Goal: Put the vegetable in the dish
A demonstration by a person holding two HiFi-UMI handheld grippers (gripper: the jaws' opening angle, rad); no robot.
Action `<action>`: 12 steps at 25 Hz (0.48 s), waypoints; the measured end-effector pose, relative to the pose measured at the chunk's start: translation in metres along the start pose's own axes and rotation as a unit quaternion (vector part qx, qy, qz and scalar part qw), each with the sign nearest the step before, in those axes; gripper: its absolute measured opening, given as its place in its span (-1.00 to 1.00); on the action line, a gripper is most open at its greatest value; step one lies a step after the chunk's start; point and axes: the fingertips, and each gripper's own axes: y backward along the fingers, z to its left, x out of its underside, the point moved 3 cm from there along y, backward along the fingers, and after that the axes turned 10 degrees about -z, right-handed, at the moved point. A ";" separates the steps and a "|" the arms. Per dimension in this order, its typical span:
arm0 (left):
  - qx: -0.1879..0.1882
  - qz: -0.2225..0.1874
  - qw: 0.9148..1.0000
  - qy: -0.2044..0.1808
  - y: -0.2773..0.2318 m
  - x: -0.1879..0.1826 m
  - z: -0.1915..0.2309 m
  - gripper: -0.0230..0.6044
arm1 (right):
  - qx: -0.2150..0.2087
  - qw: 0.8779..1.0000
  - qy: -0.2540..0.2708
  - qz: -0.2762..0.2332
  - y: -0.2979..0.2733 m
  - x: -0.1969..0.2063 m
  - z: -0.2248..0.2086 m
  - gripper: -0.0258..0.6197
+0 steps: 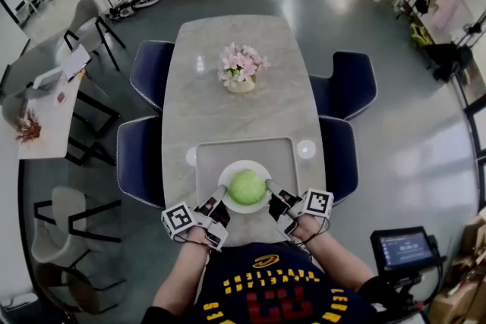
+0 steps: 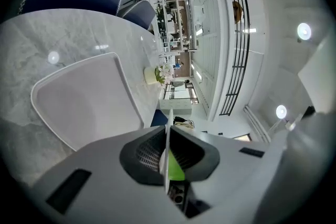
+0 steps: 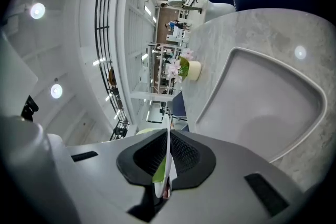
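A round green vegetable [image 1: 247, 187] lies in a white dish [image 1: 228, 173], which is over the near end of a grey tray [image 1: 281, 152] on the marble table. My left gripper [image 1: 219, 196] is shut on the dish's left rim and my right gripper [image 1: 270, 187] is shut on its right rim. In the left gripper view the thin white dish [image 2: 168, 136] stands edge-on between the shut jaws, with the vegetable [image 2: 176, 170] behind it. The right gripper view shows the same: the dish [image 3: 168, 144] pinched edge-on and the vegetable [image 3: 159, 170] beside it. Whether the dish touches the tray is unclear.
A vase of pink flowers [image 1: 241, 72] stands mid-table beyond the tray. Small round discs [image 1: 306, 149] [image 1: 190, 156] flank the tray. Blue chairs [image 1: 140, 155] [image 1: 345, 83] line both sides of the table. A device with a screen [image 1: 406, 248] is at my right.
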 end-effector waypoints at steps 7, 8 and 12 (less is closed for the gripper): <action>0.004 0.027 1.000 -0.014 -0.011 -0.015 0.025 -0.87 | 0.003 1.000 0.006 -0.008 -0.017 0.004 -0.013 -0.86; 0.005 0.029 0.999 -0.015 -0.012 -0.016 0.027 -0.87 | -0.001 1.000 0.009 -0.009 -0.019 0.005 -0.014 -0.86; 0.007 0.037 0.999 -0.015 -0.015 -0.022 0.038 -0.87 | -0.008 1.000 0.015 -0.012 -0.025 0.007 -0.023 -0.86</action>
